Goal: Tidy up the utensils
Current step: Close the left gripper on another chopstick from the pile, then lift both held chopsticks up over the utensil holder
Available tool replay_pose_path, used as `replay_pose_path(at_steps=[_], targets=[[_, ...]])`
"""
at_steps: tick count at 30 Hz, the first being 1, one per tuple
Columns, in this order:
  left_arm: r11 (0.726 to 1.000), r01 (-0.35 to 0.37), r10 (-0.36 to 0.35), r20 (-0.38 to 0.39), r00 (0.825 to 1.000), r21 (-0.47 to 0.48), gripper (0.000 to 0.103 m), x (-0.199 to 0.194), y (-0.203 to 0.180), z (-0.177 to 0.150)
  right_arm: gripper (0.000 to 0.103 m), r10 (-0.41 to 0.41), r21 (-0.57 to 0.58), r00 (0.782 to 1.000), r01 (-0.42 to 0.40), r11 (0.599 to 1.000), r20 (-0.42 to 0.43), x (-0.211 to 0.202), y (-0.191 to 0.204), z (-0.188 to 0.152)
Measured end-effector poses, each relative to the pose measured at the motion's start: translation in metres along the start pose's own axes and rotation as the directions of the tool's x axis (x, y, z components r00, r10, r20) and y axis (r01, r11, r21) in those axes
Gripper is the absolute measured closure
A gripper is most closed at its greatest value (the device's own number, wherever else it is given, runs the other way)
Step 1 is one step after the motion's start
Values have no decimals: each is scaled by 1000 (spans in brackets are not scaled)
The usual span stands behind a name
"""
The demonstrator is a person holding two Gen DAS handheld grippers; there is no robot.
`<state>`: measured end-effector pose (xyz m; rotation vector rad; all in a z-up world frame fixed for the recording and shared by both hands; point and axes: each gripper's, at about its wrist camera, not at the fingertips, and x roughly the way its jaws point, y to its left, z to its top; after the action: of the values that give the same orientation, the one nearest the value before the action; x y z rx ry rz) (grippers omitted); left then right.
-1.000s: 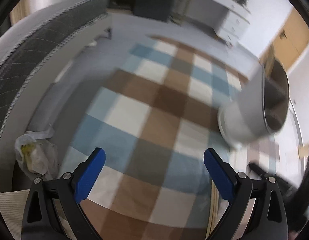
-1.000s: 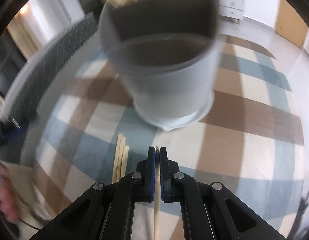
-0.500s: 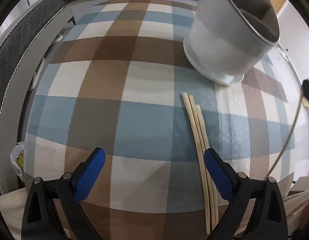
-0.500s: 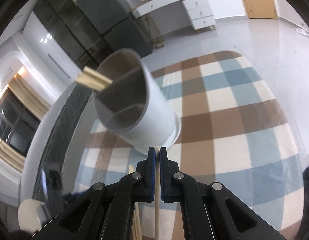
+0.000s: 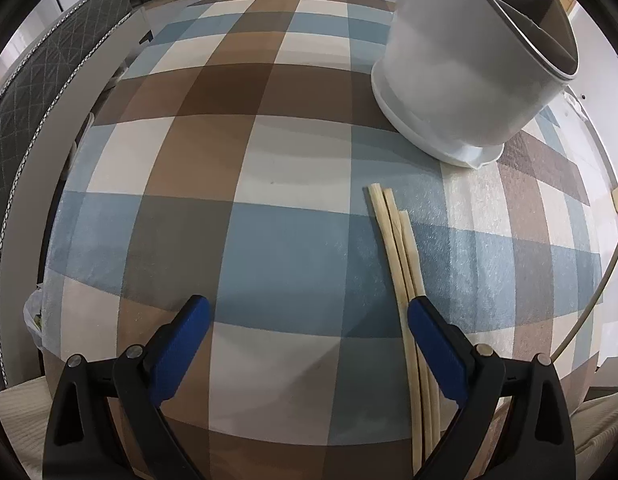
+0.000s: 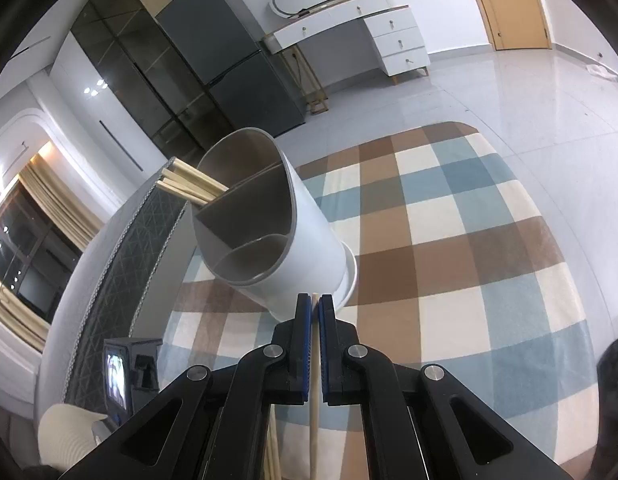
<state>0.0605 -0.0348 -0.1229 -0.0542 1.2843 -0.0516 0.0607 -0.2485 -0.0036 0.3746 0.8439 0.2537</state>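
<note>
Roughly midway, I judge: several chopsticks (image 6: 191, 186) stand in the divided utensil holder (image 6: 305, 248) ahead of my right gripper (image 6: 315, 312), which pinches one chopstick (image 6: 313, 380), while three loose chopsticks (image 5: 397, 248) lie by the right jaw of my wide-open left gripper (image 5: 309, 320).

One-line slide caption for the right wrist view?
Right gripper shut on one chopstick, facing the white divided holder.

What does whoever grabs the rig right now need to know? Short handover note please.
Right gripper: jaws shut on one chopstick, raised, pointing at the holder.
Left gripper: jaws open, empty, above the rug; its right pad sits over the loose chopsticks.
Holder: white, divided, standing on the rug just beyond the loose sticks.
Done: a bunch of chopsticks already stands in the holder's far compartment.
Left: drop the held stick in, probably with that bunch, then pick up the three still lying on the rug.
</note>
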Motion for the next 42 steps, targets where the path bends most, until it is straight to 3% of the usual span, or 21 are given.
replay_pose_path(at_steps=[15, 20, 23, 26, 29, 31, 36, 39, 42], targets=[[999, -32, 32, -16, 999, -2, 7, 3, 0, 4, 100, -5, -25, 1000, 5, 1000, 8, 1, 6, 1], [999, -37, 37, -9, 999, 9, 14, 5, -3, 12, 100, -6, -26, 1000, 6, 1000, 8, 1, 6, 2], [999, -37, 37, 10, 999, 17, 23, 6, -7, 22, 100, -6, -17, 1000, 6, 1000, 8, 1, 3, 2], [999, -38, 37, 30, 999, 37, 40, 5, -12, 27, 100, -6, -16, 1000, 6, 1000, 7, 1, 3, 3], [997, -24, 22, 41, 999, 67, 69, 5, -21, 36, 100, -7, -18, 1000, 7, 1000, 4, 3, 3, 3], [997, -16, 12, 53, 999, 74, 98, 6, -27, 38, 100, -11, -19, 1000, 11, 1000, 2, 4, 2, 3], [997, 22, -26, 50, 998, 79, 102, 7, -33, 47, 100, -20, -34, 1000, 20, 999, -2, 6, 2, 3], [997, 63, -67, 100, 993, 43, 102, -10, -26, 41, 100, -21, -62, 1000, 22, 998, 13, 0, 5, 1], [993, 116, -117, 191, 975, 16, 102, -41, -23, 30, 100, -19, -98, 999, 22, 995, 31, -7, 11, -3]])
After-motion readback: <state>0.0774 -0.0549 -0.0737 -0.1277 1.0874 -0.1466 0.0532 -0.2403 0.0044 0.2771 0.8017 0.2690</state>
